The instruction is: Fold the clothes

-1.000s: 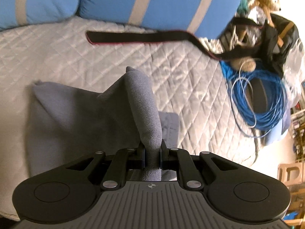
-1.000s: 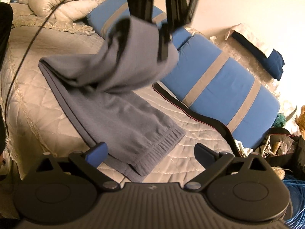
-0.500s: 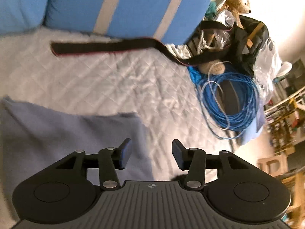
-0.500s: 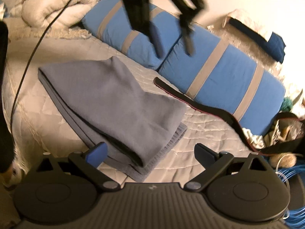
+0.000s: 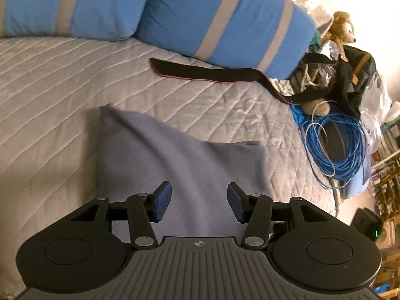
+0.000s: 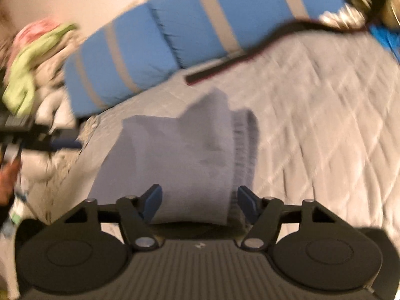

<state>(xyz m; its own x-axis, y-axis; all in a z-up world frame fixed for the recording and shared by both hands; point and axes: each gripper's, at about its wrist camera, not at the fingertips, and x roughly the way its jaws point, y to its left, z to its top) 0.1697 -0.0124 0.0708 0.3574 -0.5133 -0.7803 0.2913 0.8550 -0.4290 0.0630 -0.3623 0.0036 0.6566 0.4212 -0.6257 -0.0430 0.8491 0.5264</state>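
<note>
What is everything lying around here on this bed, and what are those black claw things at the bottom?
grey garment: one, grey, folded over on the bedspread, in front of both grippers
bedspread: one, pale quilted, covering the bed
pillows: two, blue with beige stripes, at the head of the bed
strap: one, black with a red edge, on the bedspread below the pillows
cable coil: one, blue, at the bed's far edge
teddy bear: one, tan, by a dark bag
left gripper: one, black with blue pads, open above the garment
right gripper: one, black with blue pads, jaws closing either side of the garment's end
</note>
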